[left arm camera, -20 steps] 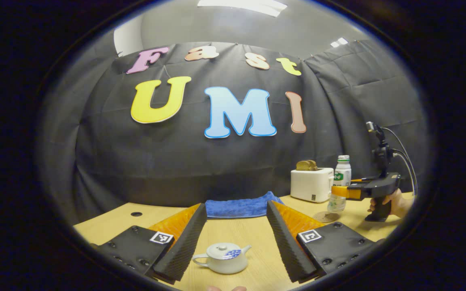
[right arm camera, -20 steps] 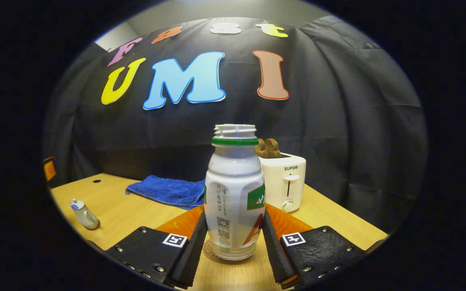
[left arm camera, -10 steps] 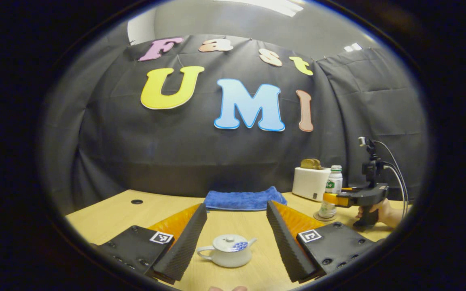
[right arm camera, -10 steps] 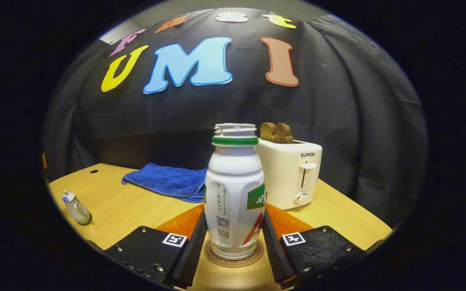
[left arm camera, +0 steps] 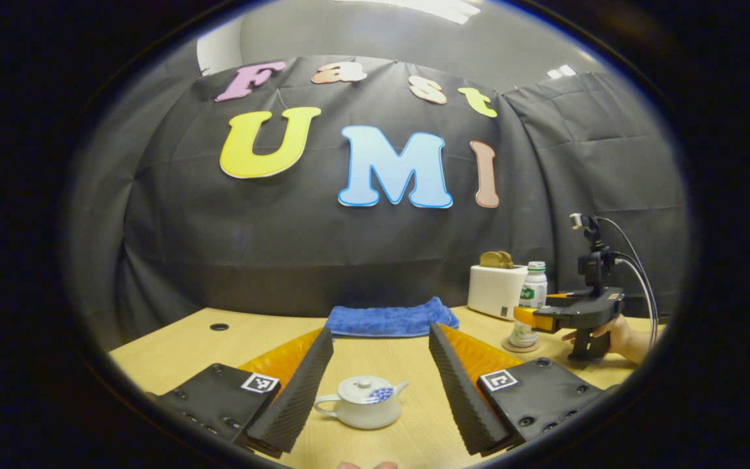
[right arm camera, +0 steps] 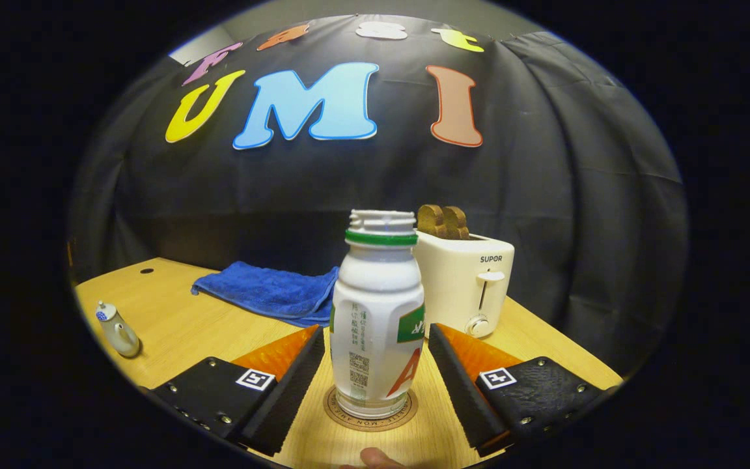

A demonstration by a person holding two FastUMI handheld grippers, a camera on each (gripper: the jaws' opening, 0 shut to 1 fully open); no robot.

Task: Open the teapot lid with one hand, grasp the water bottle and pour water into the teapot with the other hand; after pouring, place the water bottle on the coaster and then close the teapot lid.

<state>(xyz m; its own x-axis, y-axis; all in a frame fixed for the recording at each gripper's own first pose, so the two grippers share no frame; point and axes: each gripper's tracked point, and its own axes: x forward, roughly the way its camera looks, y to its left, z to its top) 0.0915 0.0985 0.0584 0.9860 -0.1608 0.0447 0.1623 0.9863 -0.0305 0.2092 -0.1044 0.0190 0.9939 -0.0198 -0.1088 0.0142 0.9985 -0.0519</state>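
Note:
A small white teapot with its lid on stands on the wooden table between the spread fingers of my left gripper, which is open and not touching it. The same teapot sits far left in the right gripper view. A white water bottle with a green neck ring and no cap stands upright on the round coaster. My right gripper is open, its fingers apart from the bottle on both sides. The left gripper view shows the bottle on the coaster, with a hand holding the right gripper there.
A white toaster with brown toast stands just behind the bottle. A folded blue towel lies at the back of the wooden table, seen as the towel beyond the teapot. The black cloth wall is close behind.
My right gripper has opened and let go of the bottle, which now stands on the coaster. My left gripper has shifted only slightly over the teapot.

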